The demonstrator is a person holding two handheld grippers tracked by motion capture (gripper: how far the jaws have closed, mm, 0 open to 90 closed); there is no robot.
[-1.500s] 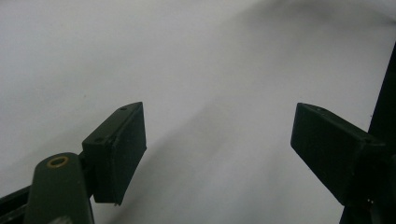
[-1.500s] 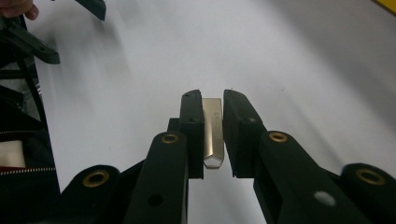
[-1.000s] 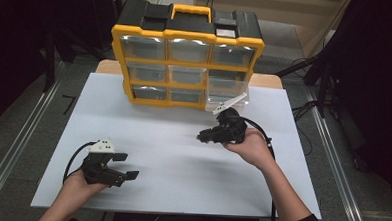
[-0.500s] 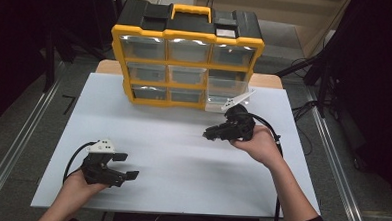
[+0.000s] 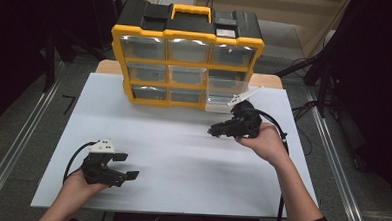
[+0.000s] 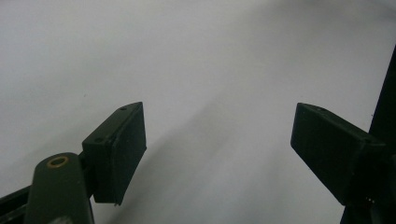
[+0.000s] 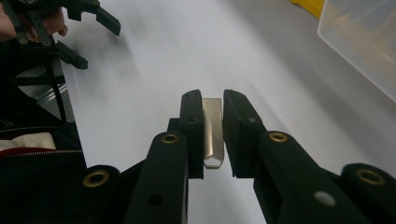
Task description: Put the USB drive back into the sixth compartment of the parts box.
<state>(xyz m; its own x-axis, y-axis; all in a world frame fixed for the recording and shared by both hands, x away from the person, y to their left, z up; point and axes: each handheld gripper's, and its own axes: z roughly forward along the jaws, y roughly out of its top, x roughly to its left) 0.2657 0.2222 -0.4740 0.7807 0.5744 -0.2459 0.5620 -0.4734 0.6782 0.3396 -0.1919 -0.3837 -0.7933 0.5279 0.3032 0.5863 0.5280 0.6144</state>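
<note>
My right gripper (image 5: 214,132) hovers over the white table (image 5: 182,160) at the right, just in front of the organizer, and points left. It is shut on a small flat silver metal piece (image 7: 214,135) with a pointed end, pinched between the two black pads. My left gripper (image 5: 127,166) rests low near the table's front left corner, its jaws wide open with nothing between them (image 6: 219,135). The right gripper view also catches the left gripper (image 7: 88,28) far off at the upper left.
A yellow and black drawer organizer (image 5: 186,60) stands at the back of the table. Its bottom right clear drawer (image 5: 219,104) is pulled out, close beside my right gripper. Cables trail from both grippers. Dark floor and metal rails flank the table.
The right gripper has moved a little to the right and upward, toward the pulled-out drawer, still holding the metal piece. The left gripper has stayed put.
</note>
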